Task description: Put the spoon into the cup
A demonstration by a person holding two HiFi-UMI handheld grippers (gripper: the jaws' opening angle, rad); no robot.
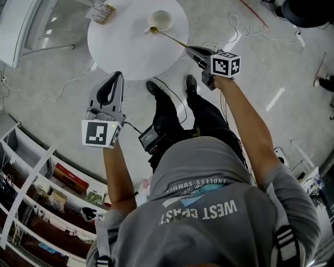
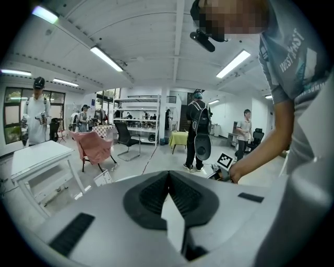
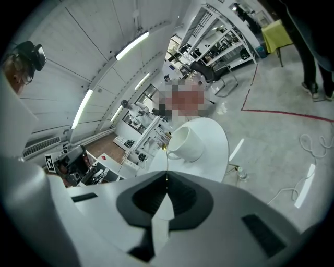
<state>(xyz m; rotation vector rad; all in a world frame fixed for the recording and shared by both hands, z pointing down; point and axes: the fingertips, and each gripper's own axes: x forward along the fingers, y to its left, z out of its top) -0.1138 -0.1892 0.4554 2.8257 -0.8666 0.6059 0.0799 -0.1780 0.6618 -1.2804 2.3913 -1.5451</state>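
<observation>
A white cup (image 1: 160, 21) stands on the far side of a round white table (image 1: 120, 47). A thin golden spoon (image 1: 169, 37) hangs in the air, its bowl next to the cup's near rim. My right gripper (image 1: 189, 49) is shut on the handle end, at the table's right edge. In the right gripper view the spoon (image 3: 166, 164) runs straight out from the closed right gripper (image 3: 167, 180) toward the cup (image 3: 187, 142). My left gripper (image 1: 119, 75) hovers at the table's near edge, shut and holding nothing. In the left gripper view, the left gripper (image 2: 168, 173) points out into the room.
A small packet (image 1: 102, 11) lies at the table's far left rim. Cables (image 1: 245, 31) trail over the floor around the table. A shelf unit (image 1: 36, 193) stands at lower left. In the left gripper view, several people (image 2: 198, 130), chairs and a white desk (image 2: 39, 159) fill the room.
</observation>
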